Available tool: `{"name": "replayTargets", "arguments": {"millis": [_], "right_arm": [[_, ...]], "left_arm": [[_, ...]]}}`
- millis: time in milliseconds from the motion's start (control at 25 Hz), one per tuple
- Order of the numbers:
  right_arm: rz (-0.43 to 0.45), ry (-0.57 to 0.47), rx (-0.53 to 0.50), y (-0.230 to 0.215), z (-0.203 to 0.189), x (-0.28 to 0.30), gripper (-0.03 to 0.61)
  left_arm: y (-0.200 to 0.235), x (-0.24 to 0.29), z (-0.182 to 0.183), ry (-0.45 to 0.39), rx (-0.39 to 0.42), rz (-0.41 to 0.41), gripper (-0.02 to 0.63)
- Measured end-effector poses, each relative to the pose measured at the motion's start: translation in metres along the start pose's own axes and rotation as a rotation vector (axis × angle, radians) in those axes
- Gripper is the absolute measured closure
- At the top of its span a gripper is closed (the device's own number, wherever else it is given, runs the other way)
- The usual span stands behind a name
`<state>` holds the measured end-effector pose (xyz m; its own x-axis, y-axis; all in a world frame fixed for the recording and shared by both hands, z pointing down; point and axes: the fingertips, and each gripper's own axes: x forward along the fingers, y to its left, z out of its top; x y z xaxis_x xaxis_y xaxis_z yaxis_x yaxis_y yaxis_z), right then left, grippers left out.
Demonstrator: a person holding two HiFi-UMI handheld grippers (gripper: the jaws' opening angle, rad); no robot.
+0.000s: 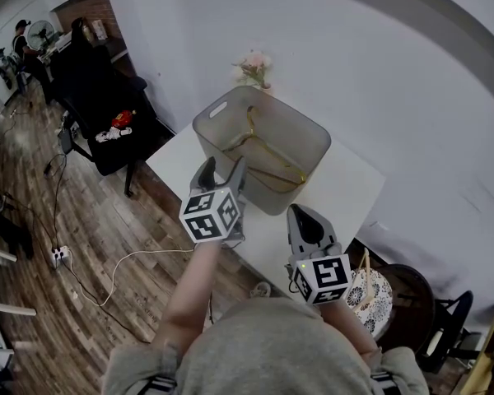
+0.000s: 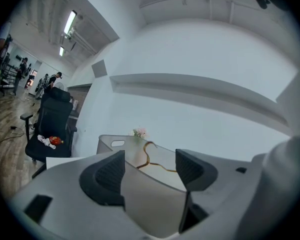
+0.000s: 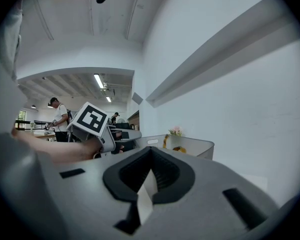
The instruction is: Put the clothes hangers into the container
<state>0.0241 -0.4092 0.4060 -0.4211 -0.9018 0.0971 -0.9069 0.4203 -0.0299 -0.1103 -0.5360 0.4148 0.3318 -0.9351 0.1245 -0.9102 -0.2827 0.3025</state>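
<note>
Grey, see-through container point(image 1: 267, 196), golden-brown hangers point(image 1: 252, 130), white surface point(image 1: 354, 179). Black-and-white square markers on the grey left gripper point(image 1: 223, 165) and right gripper point(image 1: 305, 211). Pink flowers point(image 1: 253, 66), brown plank floor point(image 1: 107, 220).

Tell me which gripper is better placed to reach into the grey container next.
Left, probably. The left gripper hangs close to the near wall of the container, jaws apart with nothing between them, facing the hanger inside. The right gripper sits farther back, jaws together.

Surface: the white table point(image 1: 354, 179) stood in front of me.
On it: my grey container point(image 1: 267, 200) sat upright.
Behind it: pink flowers point(image 1: 253, 68) stood by the wall.
</note>
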Motion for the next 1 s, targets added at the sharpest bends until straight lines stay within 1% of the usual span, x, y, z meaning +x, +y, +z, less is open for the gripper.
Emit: {"name": "replayTargets", "arguments": {"millis": [280,440,600,720,1000], "right_arm": [[-0.009,-0.01,0.002,0.007,0.0,-0.02,0.577],[-0.016,-0.013,0.005,0.01,-0.003,-0.037,0.575],[-0.024,-0.015,0.01,0.018,-0.004,-0.062,0.575],[-0.025,-0.018,0.011,0.025,-0.006,-0.081,0.577],[-0.017,-0.012,0.011,0.043,-0.018,-0.127,0.575]], "left_arm": [[-0.011,-0.02,0.001,-0.011,0.006,-0.015,0.324],[-0.023,-0.037,-0.005,0.007,0.021,-0.035,0.324],[-0.039,-0.064,-0.012,0.02,0.039,-0.058,0.332],[-0.047,-0.086,-0.014,0.012,0.046,-0.051,0.406],[-0.062,-0.145,-0.024,-0.02,0.042,-0.02,0.537]]}}
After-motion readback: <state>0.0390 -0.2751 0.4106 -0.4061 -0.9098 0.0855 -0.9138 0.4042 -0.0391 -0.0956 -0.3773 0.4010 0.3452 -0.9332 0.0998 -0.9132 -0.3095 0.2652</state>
